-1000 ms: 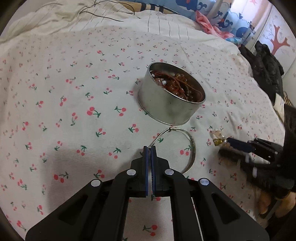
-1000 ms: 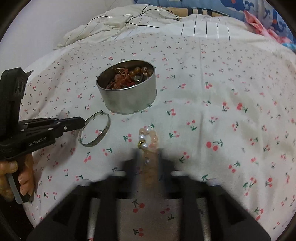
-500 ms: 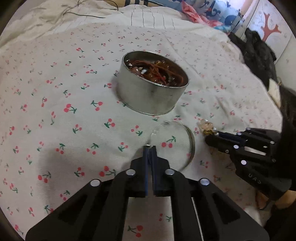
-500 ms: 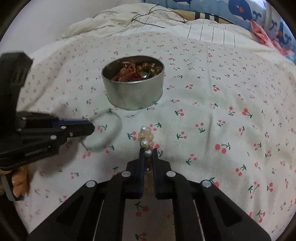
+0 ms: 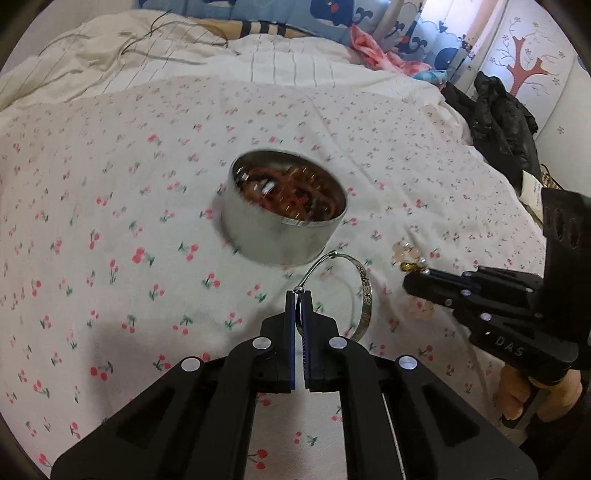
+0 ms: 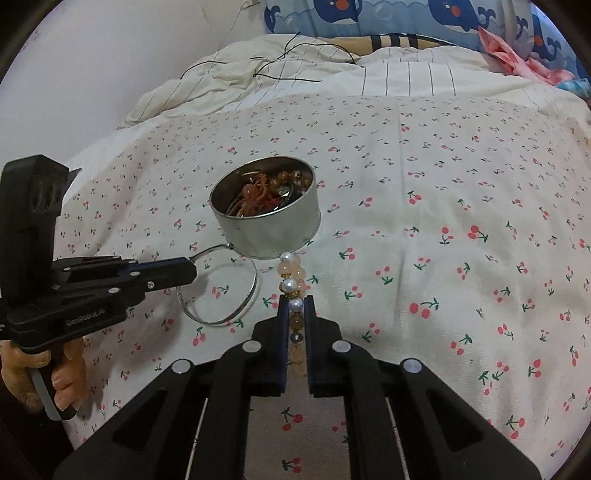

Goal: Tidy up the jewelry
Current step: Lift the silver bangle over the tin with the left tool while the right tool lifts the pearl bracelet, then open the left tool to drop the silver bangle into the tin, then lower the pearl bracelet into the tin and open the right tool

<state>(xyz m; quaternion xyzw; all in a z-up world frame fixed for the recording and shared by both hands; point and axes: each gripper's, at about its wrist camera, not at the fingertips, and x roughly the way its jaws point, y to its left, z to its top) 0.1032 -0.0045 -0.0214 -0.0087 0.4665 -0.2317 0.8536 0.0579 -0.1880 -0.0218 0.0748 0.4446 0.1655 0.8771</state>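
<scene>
A round metal tin (image 5: 280, 232) holding several beaded pieces stands on the cherry-print bedsheet; it also shows in the right wrist view (image 6: 267, 229). My left gripper (image 5: 300, 295) is shut on a thin silver bangle (image 5: 364, 295), held above the sheet just in front of the tin; the bangle also shows in the right wrist view (image 6: 251, 291). My right gripper (image 6: 295, 301) is shut on a pink and pearl bead bracelet (image 6: 291, 273), lifted near the tin's front right. The bracelet's beads show in the left wrist view (image 5: 408, 254).
A rumpled striped quilt (image 6: 332, 70) with a thin black cord lies behind the sheet. Whale-print pillows (image 6: 369, 14) line the headboard. A black jacket (image 5: 498, 118) lies at the bed's right edge.
Both grippers have lifted their pieces off the sheet and risen. The bangle and the bead bracelet now hang in the air near the tin.
</scene>
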